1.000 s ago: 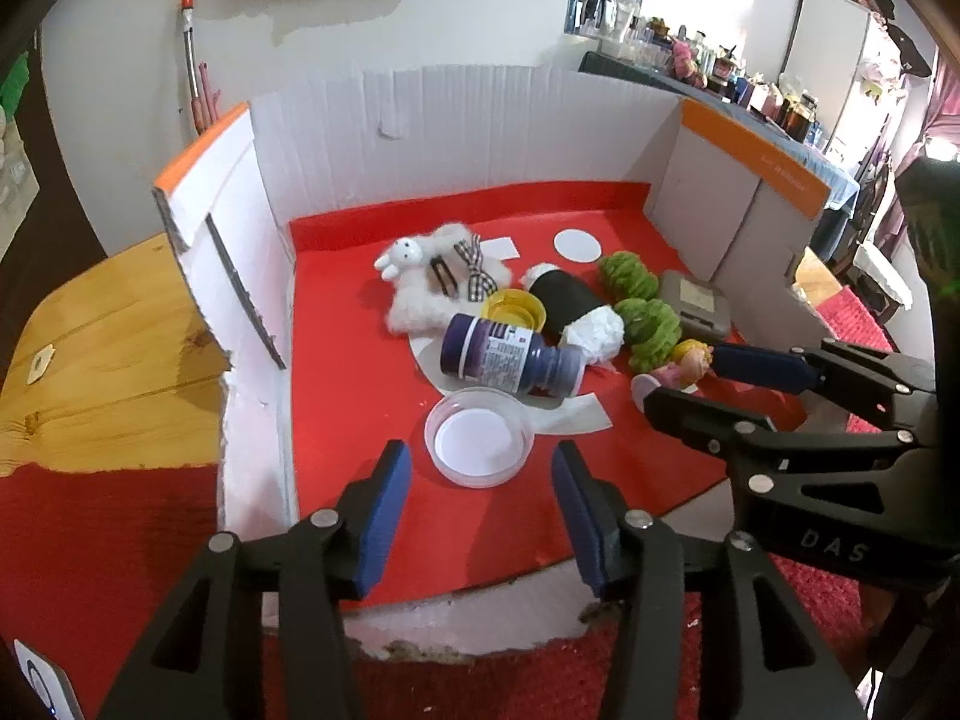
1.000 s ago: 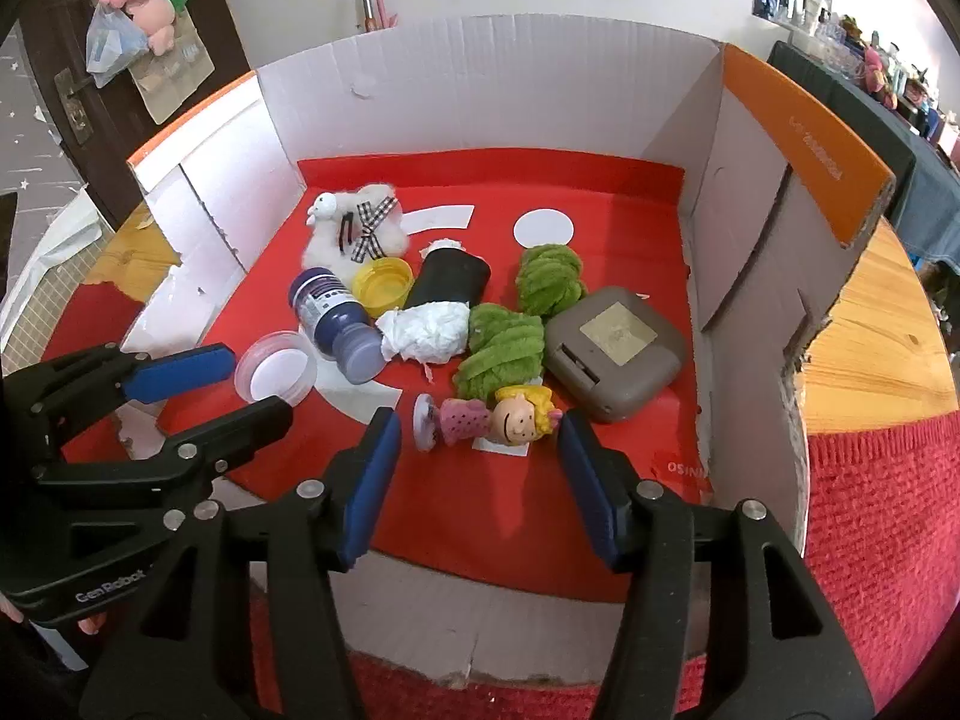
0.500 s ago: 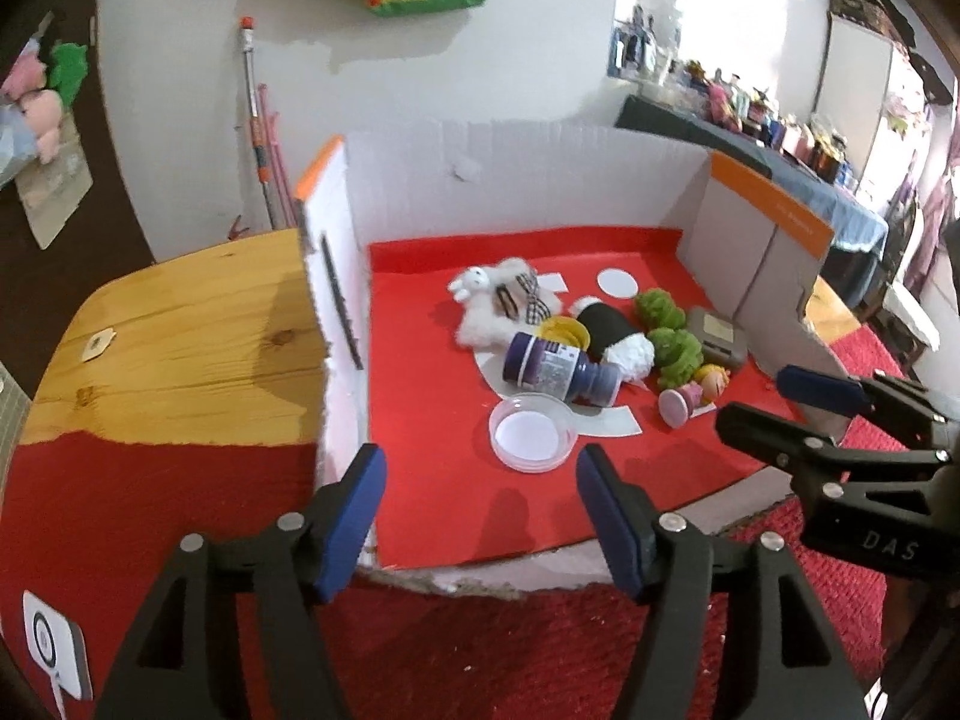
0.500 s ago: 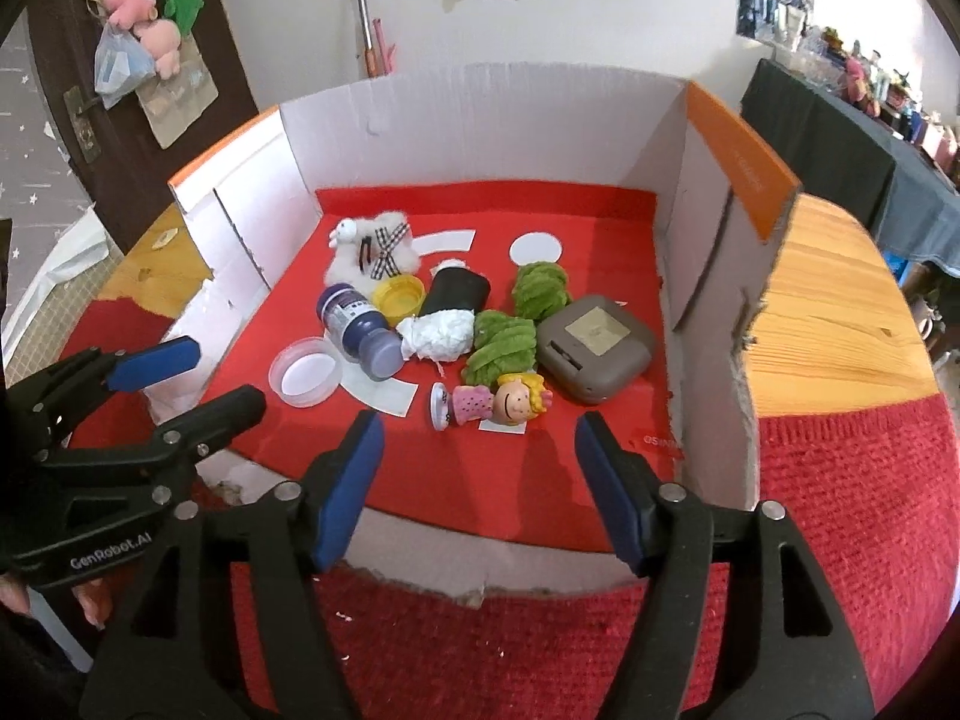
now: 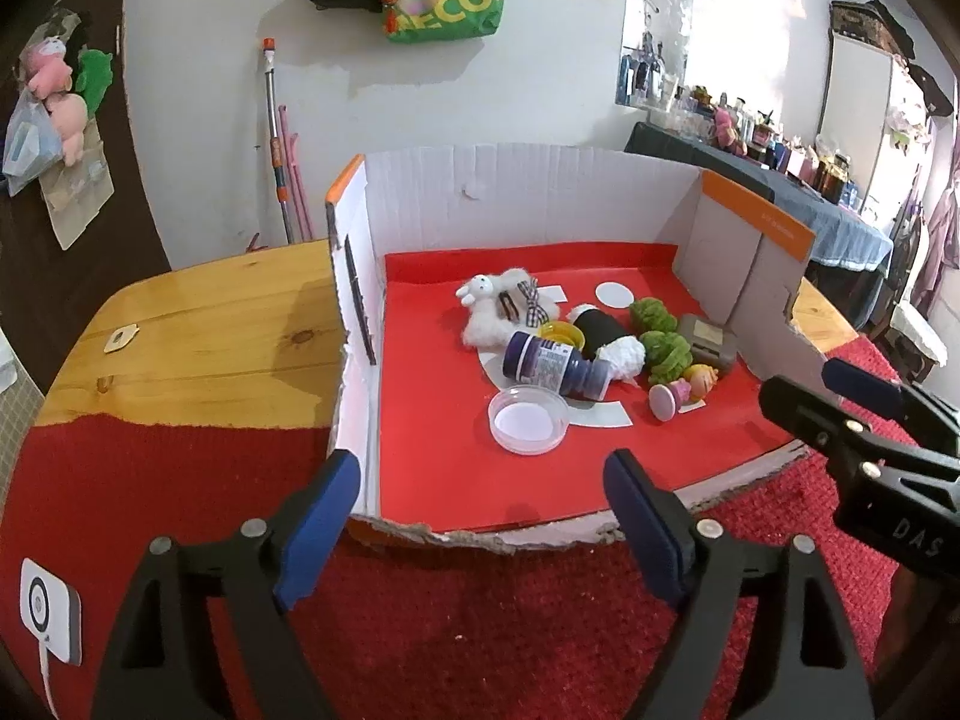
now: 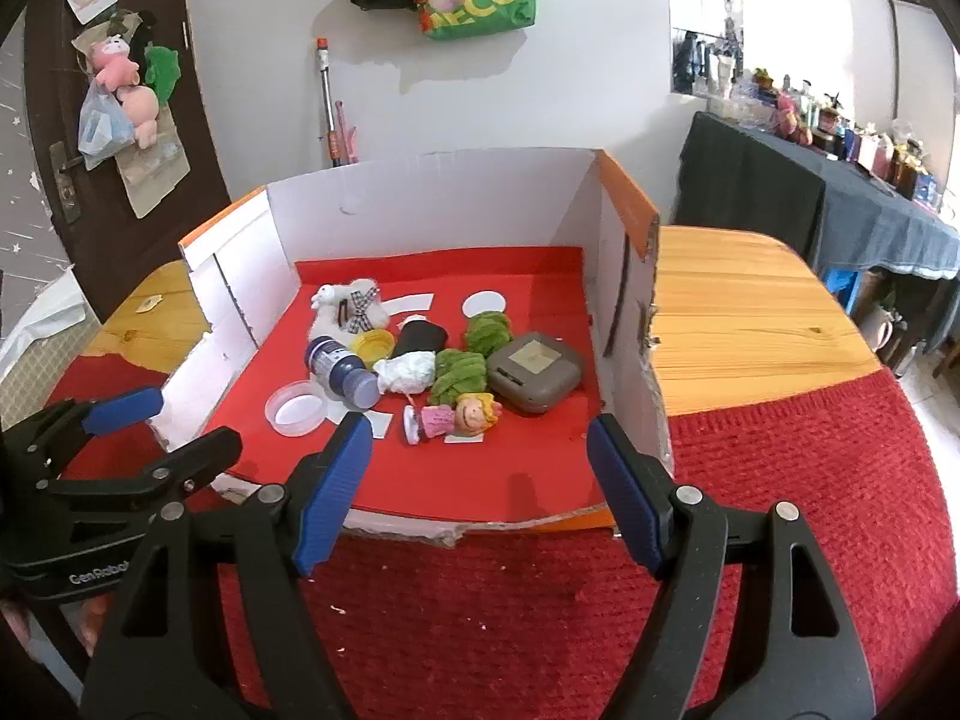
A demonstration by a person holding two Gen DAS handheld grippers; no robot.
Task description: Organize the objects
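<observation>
**Cardboard box holds a huddle of small objects; both grippers empty in front of it**

A cut-down cardboard box (image 6: 420, 204) with a red floor sits on a wooden table (image 6: 744, 300) partly covered by a red knitted cloth (image 6: 810, 480). Its near wall is torn away. Inside, the objects cluster near the middle. A white plush sheep (image 6: 351, 309) with a checked bow lies toward the back. In front of it a dark blue bottle (image 6: 342, 372) lies on its side, just beside a yellow cap (image 6: 373, 343) and a black cylinder (image 6: 423, 336). A clear round lid (image 6: 295, 408) rests flat near the bottle's neck. A crumpled white wad (image 6: 407, 373) touches a green woolly bundle (image 6: 459, 373); a second green bundle (image 6: 487, 330) lies behind it. A grey square case (image 6: 534, 369) sits to the right, and a small blonde doll figurine (image 6: 453, 417) lies on its side nearest the open edge. White paper labels lie flat on the red floor.

The left gripper (image 5: 480, 525) tilts downward over the cloth ahead of the box's front edge, its jaws opening with nothing between them. The right gripper (image 6: 477, 486) tilts down likewise, its jaws opening and empty. Each gripper appears at the edge of the other's view.
</observation>
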